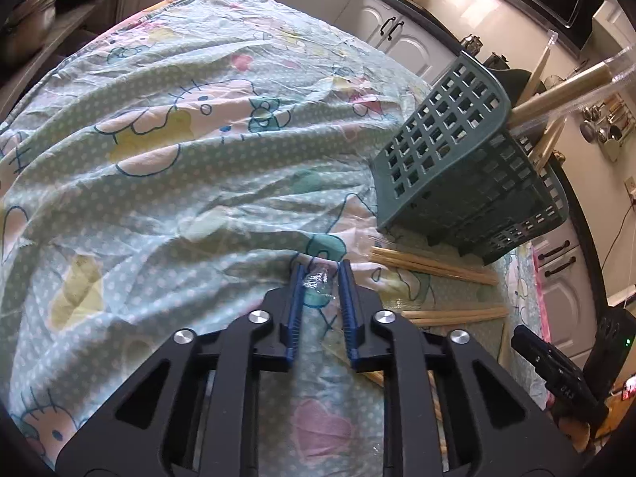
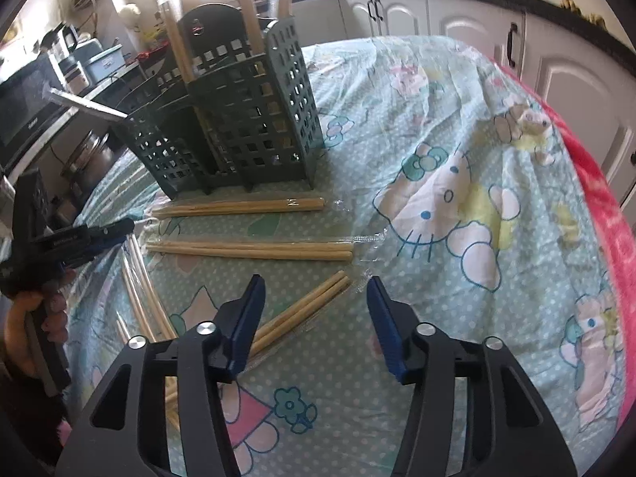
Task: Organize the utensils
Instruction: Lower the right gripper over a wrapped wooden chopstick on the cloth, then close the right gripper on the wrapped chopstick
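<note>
1. Step: pick-up phase. Wrapped chopstick pairs lie loose on the cloth [image 2: 457, 127]; some sticks already stand in the green caddy [image 2: 254, 119].
2. L gripper [image 1: 321, 274]: blue pads nearly together, clenched on the crinkled clear end of a plastic wrapper [image 1: 318, 278]. Looks like it has the wrapper tail only; can't tell if a stick is inside the bite.
3. R gripper [image 2: 316, 284]: jaws spread, nothing gripped. It hangs over the near pair [image 2: 306, 310], whose top end sits between the pads at roughly 6 o'clock of the caddy; no contact visible.
4. Other pairs in R view: middle pair [image 2: 254, 248], and far pair [image 2: 242, 206] just beside the caddy's feet. More sticks at 8–9 o'clock by the L tool, partly hidden.
5. L view: caddy at 2 o'clock, tilted by the fisheye, handles poking out of the top; two pairs below it at 3–4 o'clock.
6. Look: pale bamboo, slim, tapered, each pair in a glossy clear sleeve, so prob slippery.
7. Next (my read): R needs to drop lower, straddle both sticks across their width, close, then lift & tip them upright into a caddy slot. Near pair lies diagonal, so a wrist roll is likely needed.
8. Risk: L pulling on the wrapper alone could slide the sleeve off.
</note>
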A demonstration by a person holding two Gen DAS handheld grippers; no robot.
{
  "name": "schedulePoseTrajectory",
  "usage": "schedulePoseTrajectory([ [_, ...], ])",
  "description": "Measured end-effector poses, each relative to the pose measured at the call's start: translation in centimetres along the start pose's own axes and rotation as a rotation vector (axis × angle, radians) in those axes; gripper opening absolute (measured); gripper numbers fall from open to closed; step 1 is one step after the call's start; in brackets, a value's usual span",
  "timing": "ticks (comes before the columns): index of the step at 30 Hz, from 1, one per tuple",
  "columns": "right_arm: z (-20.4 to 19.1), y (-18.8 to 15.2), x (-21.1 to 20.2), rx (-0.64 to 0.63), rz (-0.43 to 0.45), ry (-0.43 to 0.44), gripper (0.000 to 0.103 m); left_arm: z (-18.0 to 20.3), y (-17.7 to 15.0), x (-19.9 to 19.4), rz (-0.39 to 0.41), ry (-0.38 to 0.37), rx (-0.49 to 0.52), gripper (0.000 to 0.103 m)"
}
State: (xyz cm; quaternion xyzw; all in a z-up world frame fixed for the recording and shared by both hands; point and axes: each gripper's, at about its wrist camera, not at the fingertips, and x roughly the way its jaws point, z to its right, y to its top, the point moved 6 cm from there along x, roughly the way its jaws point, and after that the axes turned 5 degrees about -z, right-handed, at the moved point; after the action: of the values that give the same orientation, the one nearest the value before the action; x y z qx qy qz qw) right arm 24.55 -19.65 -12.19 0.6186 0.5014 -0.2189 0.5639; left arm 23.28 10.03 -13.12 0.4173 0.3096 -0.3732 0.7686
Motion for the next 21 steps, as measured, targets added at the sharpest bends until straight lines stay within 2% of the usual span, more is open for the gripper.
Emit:
schedulePoseTrajectory([
  [4, 0.7, 0.4, 0.8, 0.071, -0.035, 0.003, 0.041, -0.1, 0.2, 0.1, -0.003, -0.007, 0.006, 0.002],
  [10, 1.9, 0.7, 1.0, 0.147, -0.047, -0.018, 0.036, 0.0, 0.3, 0.1, -0.007, -0.02, 0.005, 0.001],
  [14, 1.8, 0.8, 1.5, 0.149, -0.059, -0.029, 0.035, 0.2, 0.5, 0.0, 0.0, -0.032, 0.014, 0.0],
  [17, 1.7, 0.8, 1.6, 0.119, -0.059, -0.073, 0.025, 0.4, 0.5, -0.3, 0.003, -0.039, 0.017, 0.0],
  [19, 2.0, 0.7, 1.5, 0.116, -0.057, -0.084, 0.013, 0.7, 0.6, -0.6, 0.011, -0.043, 0.028, 0.0],
  [21, 2.4, 0.6, 1.3, 0.122, -0.057, -0.072, 0.011, 1.3, 0.7, -1.1, 0.022, -0.052, 0.039, 0.0],
])
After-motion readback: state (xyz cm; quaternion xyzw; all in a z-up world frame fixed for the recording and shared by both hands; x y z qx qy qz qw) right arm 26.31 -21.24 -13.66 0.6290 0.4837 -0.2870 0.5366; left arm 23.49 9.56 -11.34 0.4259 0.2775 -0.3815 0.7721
